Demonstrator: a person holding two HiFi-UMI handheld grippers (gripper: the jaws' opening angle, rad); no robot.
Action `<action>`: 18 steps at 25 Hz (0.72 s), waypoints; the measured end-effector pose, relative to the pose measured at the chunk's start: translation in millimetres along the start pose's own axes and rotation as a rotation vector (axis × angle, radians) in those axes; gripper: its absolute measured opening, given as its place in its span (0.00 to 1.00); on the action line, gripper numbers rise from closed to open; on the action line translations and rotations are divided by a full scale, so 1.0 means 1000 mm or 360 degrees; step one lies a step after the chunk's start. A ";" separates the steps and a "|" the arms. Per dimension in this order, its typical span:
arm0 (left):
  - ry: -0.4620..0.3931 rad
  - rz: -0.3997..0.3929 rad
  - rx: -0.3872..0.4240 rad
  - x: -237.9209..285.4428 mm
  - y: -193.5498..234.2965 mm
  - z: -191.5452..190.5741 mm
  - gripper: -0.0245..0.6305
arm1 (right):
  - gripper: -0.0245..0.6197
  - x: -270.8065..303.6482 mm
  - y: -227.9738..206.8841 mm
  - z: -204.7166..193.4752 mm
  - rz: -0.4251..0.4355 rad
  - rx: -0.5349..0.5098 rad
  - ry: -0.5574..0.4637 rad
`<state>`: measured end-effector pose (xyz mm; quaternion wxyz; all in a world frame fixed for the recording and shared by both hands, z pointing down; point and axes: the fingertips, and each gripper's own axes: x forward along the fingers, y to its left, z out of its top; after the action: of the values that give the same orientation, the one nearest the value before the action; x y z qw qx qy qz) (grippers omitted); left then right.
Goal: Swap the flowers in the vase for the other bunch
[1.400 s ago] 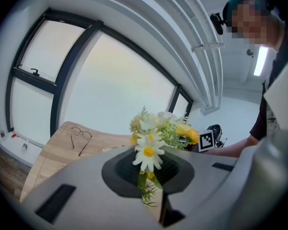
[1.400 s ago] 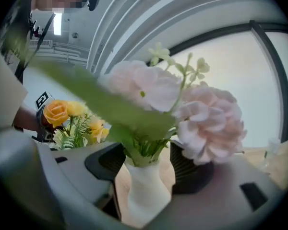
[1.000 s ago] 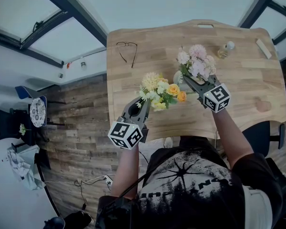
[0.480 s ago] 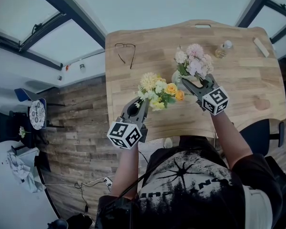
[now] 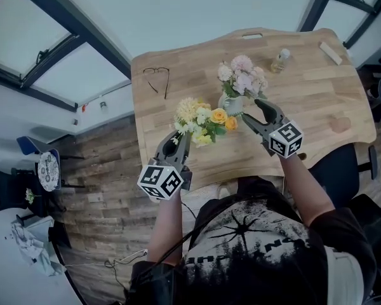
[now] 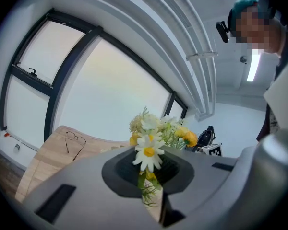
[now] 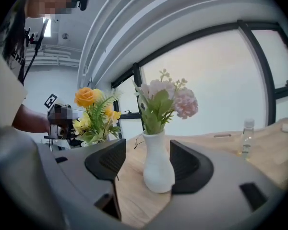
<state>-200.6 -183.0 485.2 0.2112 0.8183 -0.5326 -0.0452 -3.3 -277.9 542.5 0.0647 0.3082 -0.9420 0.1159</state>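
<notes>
Seen from the head view, both bare forearms reach out over the near edge of a wooden table (image 5: 305,100), each gripper held close to level. The left gripper (image 5: 180,142) points toward one o'clock, its jaws clenched on the stems of the yellow bunch (image 5: 202,117). That bunch is held clear of the tabletop with its blooms fanning out ahead of the pads. In the left gripper view a white daisy of the bunch (image 6: 148,152) stands up just above the closed gripper (image 6: 151,188).

The right gripper (image 5: 253,110) points toward eleven o'clock with its jaws spread wide and gripping nothing. The white vase (image 7: 158,164) stands upright on the table between them, toward the far end of the pads. It sits just beside the right-hand pad and clear of the left one. The pink bunch (image 7: 168,97) is in the vase, and the yellow bunch (image 7: 93,114) hangs at its nine o'clock.

Around the vase (image 5: 232,104), a pair of spectacles (image 5: 156,79) lies at ten o'clock, well apart. A small clear bottle (image 5: 280,59) stands at one o'clock, and a pale block (image 5: 330,51) lies beyond it near the far corner.
</notes>
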 end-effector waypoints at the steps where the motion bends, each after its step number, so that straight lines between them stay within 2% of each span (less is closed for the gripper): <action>1: -0.0005 -0.0009 0.0007 -0.001 -0.002 0.002 0.11 | 0.47 -0.006 0.001 0.003 -0.0019 -0.0018 -0.0013; 6: -0.0015 -0.0048 0.0037 -0.014 -0.015 0.007 0.11 | 0.46 -0.039 0.020 0.017 -0.0052 -0.0104 -0.0073; 8: -0.0025 -0.0064 0.0049 -0.022 -0.022 0.008 0.11 | 0.35 -0.054 0.031 0.019 -0.0067 -0.0146 -0.0085; 13: -0.0026 -0.0116 0.0071 -0.038 -0.041 0.002 0.11 | 0.15 -0.092 0.059 0.015 -0.0091 -0.0161 -0.0107; 18: -0.0018 -0.0135 0.0077 -0.054 -0.058 -0.010 0.11 | 0.09 -0.123 0.078 0.015 -0.0079 -0.0165 -0.0116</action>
<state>-171.5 -112.2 462.9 0.1862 0.8449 -0.4994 -0.0458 48.1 -151.5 490.0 0.0491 0.3318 -0.9405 0.0541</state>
